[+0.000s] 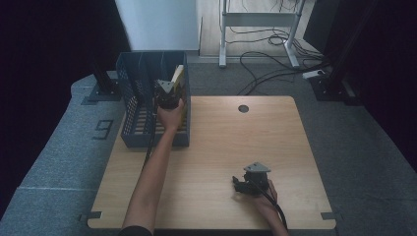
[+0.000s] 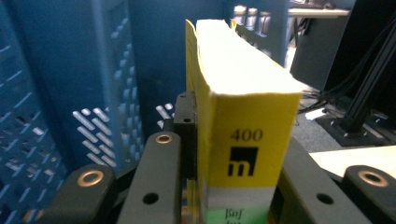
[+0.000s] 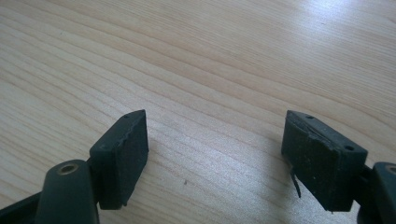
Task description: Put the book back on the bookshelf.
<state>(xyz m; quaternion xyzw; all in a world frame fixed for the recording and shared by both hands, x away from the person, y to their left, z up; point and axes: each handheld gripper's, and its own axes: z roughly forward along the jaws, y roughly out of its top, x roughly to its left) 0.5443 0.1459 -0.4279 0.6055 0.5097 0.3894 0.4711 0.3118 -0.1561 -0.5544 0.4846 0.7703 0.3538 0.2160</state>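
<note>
Yellow paperback book (image 2: pixel 243 121), thick, white page edges, black "400" and logo on the spine w/ a green band below, stands upright in the rightmost slot of the blue slotted crate (image 1: pixel 132 93), left gripper (image 1: pixel 167 95) clamped on it. Right gripper (image 3: pixel 224 154) jaws wide apart, holding nothing, over bare table well right of crate. Crate sits on far-left corner of light wood table (image 1: pixel 221 147); grey carpet and cables beyond.

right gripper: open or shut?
Open. The right gripper has its jaws standing wide apart with bare wooden table between them, nothing held.
</note>
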